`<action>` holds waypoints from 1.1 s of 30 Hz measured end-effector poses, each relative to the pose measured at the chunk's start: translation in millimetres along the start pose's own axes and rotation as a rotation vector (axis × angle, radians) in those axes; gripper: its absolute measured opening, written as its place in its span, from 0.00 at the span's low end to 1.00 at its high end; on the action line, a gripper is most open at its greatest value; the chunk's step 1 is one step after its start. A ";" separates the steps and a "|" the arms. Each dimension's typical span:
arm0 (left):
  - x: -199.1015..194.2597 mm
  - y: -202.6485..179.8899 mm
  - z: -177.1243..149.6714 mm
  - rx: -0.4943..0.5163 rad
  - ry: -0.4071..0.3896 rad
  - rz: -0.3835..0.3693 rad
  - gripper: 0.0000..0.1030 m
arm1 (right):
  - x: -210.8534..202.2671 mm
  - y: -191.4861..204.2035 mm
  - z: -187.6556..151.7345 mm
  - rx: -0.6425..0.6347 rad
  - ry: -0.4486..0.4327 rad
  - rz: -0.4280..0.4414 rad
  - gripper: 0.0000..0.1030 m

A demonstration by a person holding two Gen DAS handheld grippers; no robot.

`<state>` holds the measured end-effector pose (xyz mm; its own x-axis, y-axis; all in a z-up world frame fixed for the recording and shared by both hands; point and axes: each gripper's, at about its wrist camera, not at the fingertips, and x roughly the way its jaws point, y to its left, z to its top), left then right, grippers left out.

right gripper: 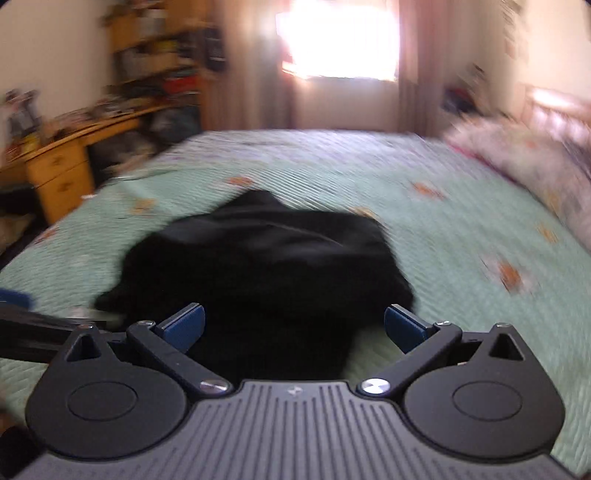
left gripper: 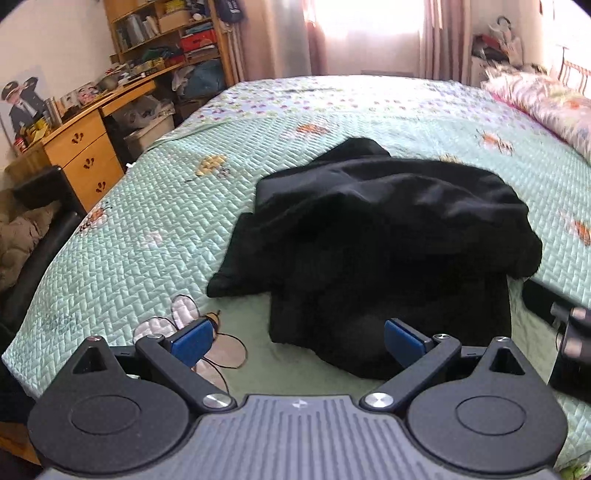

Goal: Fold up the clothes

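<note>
A black garment lies crumpled in a heap on the mint-green quilted bedspread, near the bed's front edge. My left gripper hovers just short of the garment's near hem, open, its blue pads wide apart with nothing between them. In the right wrist view, which is motion-blurred, the same black garment fills the middle, and my right gripper is open over its near edge, holding nothing. The right gripper's body shows at the right edge of the left wrist view.
A wooden desk with drawers and cluttered shelves stand left of the bed. A floral pillow or duvet lies at the far right. A dark chair sits by the bed's left edge. A bright curtained window is behind.
</note>
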<state>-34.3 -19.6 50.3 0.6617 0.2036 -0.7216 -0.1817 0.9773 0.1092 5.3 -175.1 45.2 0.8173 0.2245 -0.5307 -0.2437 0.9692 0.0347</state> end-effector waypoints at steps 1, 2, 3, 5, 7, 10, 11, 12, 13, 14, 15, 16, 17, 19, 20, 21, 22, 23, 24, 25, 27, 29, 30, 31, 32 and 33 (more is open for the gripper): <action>-1.1 3.7 0.3 -0.008 -0.007 0.004 0.97 | -4.2 8.6 3.9 -0.024 0.000 0.000 1.00; -0.9 6.1 0.4 -0.012 -0.008 0.009 0.97 | -7.1 15.2 6.9 -0.042 0.006 -0.002 1.00; -0.7 8.5 0.6 -0.017 -0.009 0.013 0.97 | -8.6 20.2 9.2 -0.052 0.020 -0.002 1.00; 1.6 12.7 1.1 -0.026 -0.001 0.012 0.97 | -8.4 24.0 12.8 -0.043 0.064 0.004 1.00; 4.5 16.3 2.6 -0.030 0.008 0.004 0.97 | -6.8 22.2 15.1 -0.017 0.110 0.008 1.00; 7.9 21.4 6.0 -0.033 0.014 -0.008 0.97 | -8.2 20.7 14.4 0.003 0.139 -0.012 1.00; 9.0 23.0 7.0 -0.034 0.016 -0.012 0.97 | -7.0 22.9 14.4 0.003 0.141 -0.022 1.00; 9.9 24.2 7.6 -0.037 0.017 -0.016 0.97 | -3.8 26.2 15.1 0.003 0.144 -0.034 1.00; 10.7 25.5 8.2 -0.039 0.018 -0.019 0.97 | -1.1 28.4 15.5 0.002 0.147 -0.042 1.00; 11.5 26.6 8.8 -0.041 0.019 -0.022 0.97 | 0.6 28.7 15.6 0.002 0.150 -0.047 1.00; 12.4 27.4 9.5 -0.042 0.020 -0.023 0.97 | 2.4 29.0 15.7 0.002 0.152 -0.051 1.00; 13.2 28.0 10.0 -0.042 0.021 -0.023 0.97 | 4.1 29.3 15.8 0.002 0.155 -0.056 1.00; 13.6 27.4 9.8 -0.041 0.022 -0.021 0.97 | 5.9 29.7 15.8 0.002 0.158 -0.060 1.00; 14.8 26.1 10.6 -0.037 0.028 -0.021 0.97 | 9.4 30.3 16.0 0.001 0.163 -0.069 1.00; 15.1 25.2 10.7 -0.035 0.031 -0.024 0.97 | 11.1 30.6 16.1 0.001 0.165 -0.073 1.00; 15.5 24.4 10.8 -0.033 0.033 -0.027 0.97 | 12.9 31.0 16.2 0.001 0.168 -0.078 1.00; 16.1 24.1 10.8 -0.032 0.034 -0.029 0.97 | 14.6 31.3 16.2 0.001 0.170 -0.082 1.00; 16.7 23.7 10.9 -0.030 0.034 -0.031 0.98 | 16.4 31.6 16.3 0.001 0.173 -0.087 1.00; 17.3 23.5 10.9 -0.030 0.034 -0.031 0.98 | 18.1 32.0 16.4 0.000 0.176 -0.091 1.00; 17.8 23.2 10.9 -0.029 0.035 -0.032 0.98 | 19.9 32.3 16.5 0.000 0.178 -0.096 1.00; 19.0 22.5 11.4 -0.029 0.037 -0.031 0.98 | 22.7 29.0 15.9 0.014 0.186 -0.099 1.00; 20.0 21.3 11.6 -0.027 0.039 -0.031 0.98 | 25.1 23.9 15.2 0.037 0.195 -0.098 1.00; 20.4 20.7 11.7 -0.025 0.039 -0.031 0.98 | 26.3 21.4 14.9 0.049 0.199 -0.097 1.00; 20.6 19.8 11.6 -0.024 0.040 -0.031 0.98 | 27.0 19.1 14.4 0.059 0.201 -0.096 1.00; 21.1 19.0 11.4 -0.022 0.041 -0.030 0.98 | 27.2 17.2 13.5 0.066 0.198 -0.095 1.00; 21.3 18.1 11.2 -0.019 0.042 -0.029 0.98 | 27.3 15.8 12.5 0.070 0.194 -0.097 1.00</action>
<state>-15.3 3.1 44.5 0.6358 0.1724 -0.7524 -0.1769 0.9813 0.0753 30.2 -152.4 41.8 0.7180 0.1130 -0.6868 -0.1269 0.9914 0.0305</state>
